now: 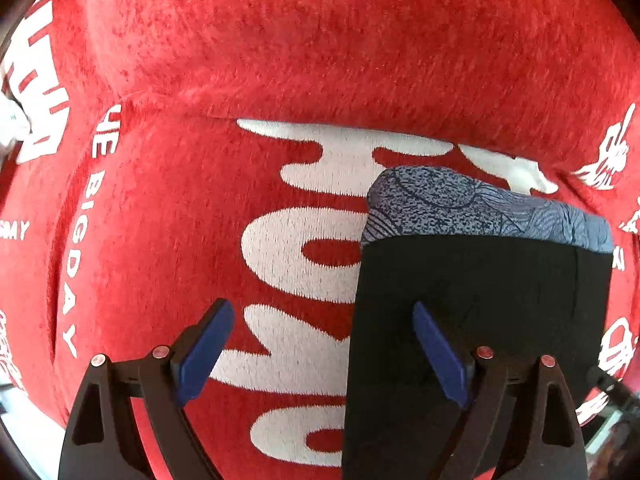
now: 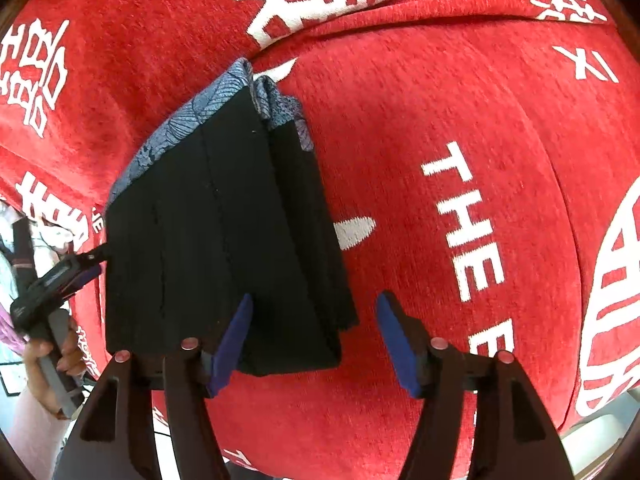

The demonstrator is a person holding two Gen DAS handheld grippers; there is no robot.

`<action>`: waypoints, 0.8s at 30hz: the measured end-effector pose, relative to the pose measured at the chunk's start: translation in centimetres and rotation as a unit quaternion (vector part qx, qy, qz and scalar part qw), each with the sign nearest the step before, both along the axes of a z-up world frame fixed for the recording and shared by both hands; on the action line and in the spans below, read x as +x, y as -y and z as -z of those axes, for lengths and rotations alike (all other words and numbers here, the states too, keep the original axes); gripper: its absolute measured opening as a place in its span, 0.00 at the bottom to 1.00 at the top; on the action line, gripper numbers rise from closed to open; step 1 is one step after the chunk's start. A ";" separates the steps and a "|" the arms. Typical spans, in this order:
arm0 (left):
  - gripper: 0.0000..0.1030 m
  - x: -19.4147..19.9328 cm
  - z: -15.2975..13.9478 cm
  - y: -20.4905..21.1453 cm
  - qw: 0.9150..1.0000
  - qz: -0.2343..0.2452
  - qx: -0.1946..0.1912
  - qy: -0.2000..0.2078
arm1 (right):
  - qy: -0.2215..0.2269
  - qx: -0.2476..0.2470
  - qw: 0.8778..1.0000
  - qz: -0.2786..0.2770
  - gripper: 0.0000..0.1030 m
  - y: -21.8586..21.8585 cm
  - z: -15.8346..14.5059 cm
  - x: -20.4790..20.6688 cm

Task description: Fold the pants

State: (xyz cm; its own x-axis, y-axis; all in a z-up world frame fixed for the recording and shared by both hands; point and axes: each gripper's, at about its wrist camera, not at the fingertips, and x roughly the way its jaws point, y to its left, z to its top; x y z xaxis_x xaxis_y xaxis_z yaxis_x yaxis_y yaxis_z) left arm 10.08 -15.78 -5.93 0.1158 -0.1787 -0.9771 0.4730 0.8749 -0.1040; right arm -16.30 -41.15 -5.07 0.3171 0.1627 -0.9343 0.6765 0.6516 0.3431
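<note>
The black pants (image 1: 472, 320) lie folded into a compact rectangle on the red sofa cover, with a blue patterned band (image 1: 480, 208) at the far end. In the right wrist view the folded pants (image 2: 224, 240) lie left of centre. My left gripper (image 1: 324, 344) is open and empty, its right finger (image 1: 440, 352) above the pants' left part. My right gripper (image 2: 316, 340) is open and empty, straddling the near right corner of the pants; its left finger (image 2: 234, 340) is over the fabric. The left gripper also shows in the right wrist view (image 2: 80, 268) at the pants' left edge.
The red plush sofa cover (image 1: 280, 60) has white lettering and Chinese characters; a seam between seat and backrest runs behind the pants. A person's hand (image 2: 52, 360) holds the left tool. The floor shows at the lower right (image 2: 600, 440).
</note>
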 end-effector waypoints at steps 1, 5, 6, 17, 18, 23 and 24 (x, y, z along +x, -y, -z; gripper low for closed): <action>0.89 -0.1 -0.2 0.0 1.000 0.004 0.001 0.004 | 0.002 -0.003 1.000 -0.002 0.66 0.2 -0.3 -0.1; 0.89 -0.3 -0.8 -0.4 1.000 0.002 -0.007 -0.010 | 0.015 -0.013 1.000 -0.005 0.66 0.8 -1.4 0.1; 0.89 -0.2 -0.8 -0.5 1.000 0.000 -0.011 -0.015 | 0.017 -0.006 1.000 -0.001 0.66 1.2 -1.4 0.0; 0.89 -0.3 -0.9 -1.5 0.998 0.002 -0.034 -0.055 | 0.019 0.040 0.999 0.021 0.66 2.4 -0.1 -0.1; 0.89 -0.4 -0.8 -1.4 0.998 0.005 -0.035 -0.056 | 0.019 0.041 0.999 0.020 0.66 2.4 0.1 0.1; 0.89 -0.6 -0.8 -1.1 0.997 0.013 -0.038 -0.062 | 0.025 0.046 0.999 0.013 0.67 2.6 0.3 0.6; 0.89 -0.5 -0.7 -1.0 0.997 0.015 -0.038 -0.062 | 0.025 0.047 0.999 0.009 0.67 2.6 0.4 0.8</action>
